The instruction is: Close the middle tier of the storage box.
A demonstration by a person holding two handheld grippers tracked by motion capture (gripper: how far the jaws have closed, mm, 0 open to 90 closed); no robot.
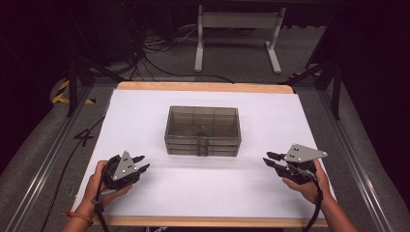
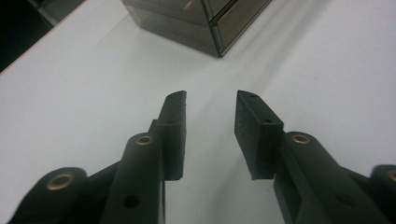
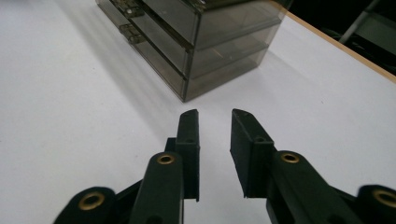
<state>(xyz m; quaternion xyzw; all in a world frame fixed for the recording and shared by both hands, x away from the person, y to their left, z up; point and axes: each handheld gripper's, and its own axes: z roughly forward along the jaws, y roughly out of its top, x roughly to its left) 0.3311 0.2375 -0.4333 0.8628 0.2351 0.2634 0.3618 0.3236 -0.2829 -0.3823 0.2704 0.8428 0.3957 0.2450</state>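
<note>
A dark room surrounds a white table with a wooden edge. At its centre stands a smoky clear drawer box, its drawers shut. The left gripper hovers at the box's seven o'clock, jaws narrowly parted, nothing between them. The right gripper sits at four o'clock, well apart, jaws likewise narrowly parted and empty.

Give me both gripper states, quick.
Left gripper: open, nothing between the jaws, short of the drawer box.
Right gripper: open, nothing between the jaws, also clear of the box.
</note>
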